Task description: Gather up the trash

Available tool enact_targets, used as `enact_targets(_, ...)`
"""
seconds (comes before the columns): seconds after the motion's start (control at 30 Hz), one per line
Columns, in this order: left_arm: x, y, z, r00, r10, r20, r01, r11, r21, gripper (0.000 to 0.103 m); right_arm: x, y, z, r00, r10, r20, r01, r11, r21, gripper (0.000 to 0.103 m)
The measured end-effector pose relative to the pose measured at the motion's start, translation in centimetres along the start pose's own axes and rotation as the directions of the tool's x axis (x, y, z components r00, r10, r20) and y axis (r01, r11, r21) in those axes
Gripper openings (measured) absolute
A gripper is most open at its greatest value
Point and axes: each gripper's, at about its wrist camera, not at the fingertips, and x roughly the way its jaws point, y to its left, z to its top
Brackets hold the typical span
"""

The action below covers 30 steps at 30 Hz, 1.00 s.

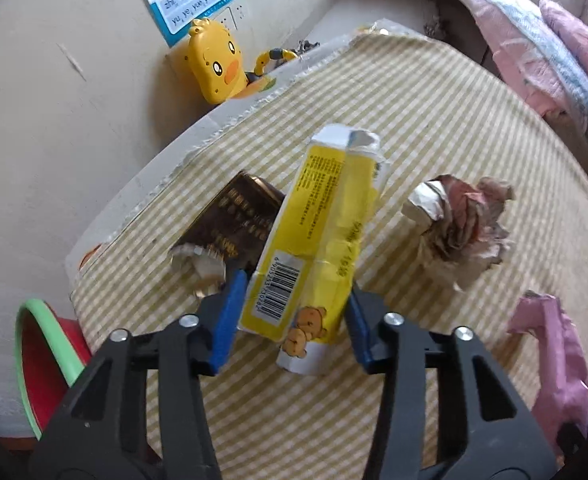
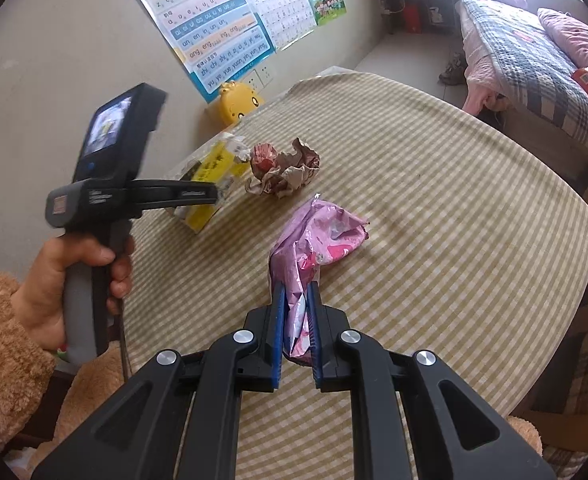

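A yellow drink carton with a bear print lies on the striped tablecloth. My left gripper is shut on its near end, one blue pad pressing each side. Left of it lies a dark brown packet, to the right a crumpled brown paper ball. In the right wrist view my right gripper is shut on a crinkled pink wrapper, whose far end rests on the cloth. That view also shows the left gripper at the carton, held by a hand.
A red bin with a green rim stands below the table's left edge. A yellow duck toy sits against the wall at the table's far corner. A bed with quilts is to the right. Posters hang on the wall.
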Motion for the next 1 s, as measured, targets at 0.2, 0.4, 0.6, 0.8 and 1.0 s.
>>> enact_targets(0.2,-3.6,1.0,-2.6,1.0,-0.027,0.011,0.027,0.999,-0.018,0.021,0.1,0.7,-0.6,0.999,0.018,-0.035,-0.018,1.0,0.004,0.011)
enact_targets(0.4,-5.1,1.6,-7.2,0.997,-0.063,-0.045,0.063,0.998,-0.007,0.021,0.9,1.9,-2.4,0.991,0.039,-0.127,-0.04,0.999,-0.006,0.013)
enact_targets(0.6,-4.6,2.4,-9.8,0.996,-0.066,-0.059,0.065,0.998,-0.024,0.056,0.1,2.3,-3.9,0.99,0.049,-0.135,-0.045,0.999,0.026,0.051)
enact_targets(0.8,-4.3,3.2,-9.2,0.996,-0.084,-0.026,0.083,0.995,-0.057,0.072,-0.9,1.7,-2.5,0.995,0.043,-0.088,-0.036,0.996,0.084,0.069)
enact_targets(1.0,-2.1,2.9,-8.0,0.995,-0.08,-0.064,0.077,0.996,-0.053,0.075,1.0,1.3,-1.1,0.989,0.081,-0.124,-0.062,0.987,0.149,0.069)
